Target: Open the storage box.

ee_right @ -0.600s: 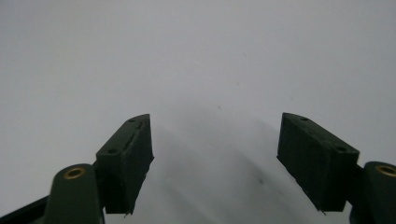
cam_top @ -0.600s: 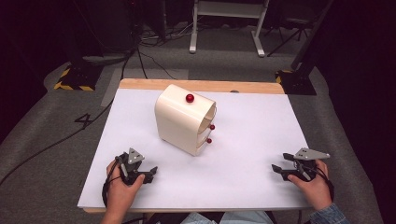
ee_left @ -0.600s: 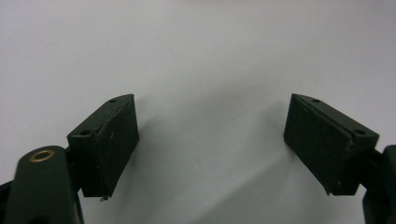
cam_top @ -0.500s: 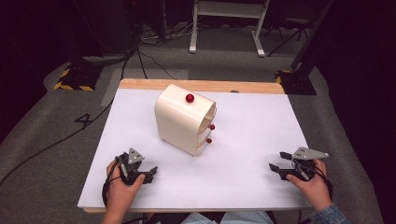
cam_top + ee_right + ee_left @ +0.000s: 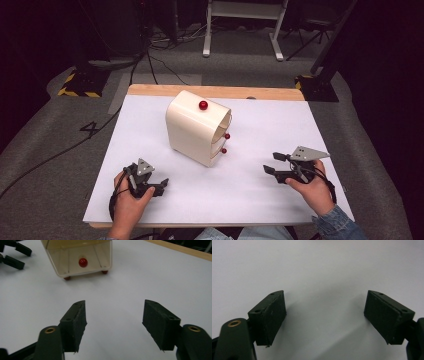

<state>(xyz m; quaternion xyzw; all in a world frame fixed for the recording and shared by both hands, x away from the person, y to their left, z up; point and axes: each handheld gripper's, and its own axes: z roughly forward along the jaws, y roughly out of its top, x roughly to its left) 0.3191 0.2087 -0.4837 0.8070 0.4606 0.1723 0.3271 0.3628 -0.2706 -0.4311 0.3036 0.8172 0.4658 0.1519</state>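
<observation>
A lab or studio set up for recording. A white surface (image 5: 260,190) with a wooden edge stands on grey carpet (image 5: 50,150). Black cables (image 5: 150,60) trail across the floor. Yellow-and-black hazard tape (image 5: 75,92) marks a dark stand base. A white frame's legs (image 5: 242,25) stand behind, amid dark surroundings.

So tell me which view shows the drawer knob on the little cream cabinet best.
The right gripper view: it faces the cabinet front, so the red knob sits large and central. The high view shows two small knobs side-on at the cabinet's front edge. The left gripper view faces bare table.
</observation>
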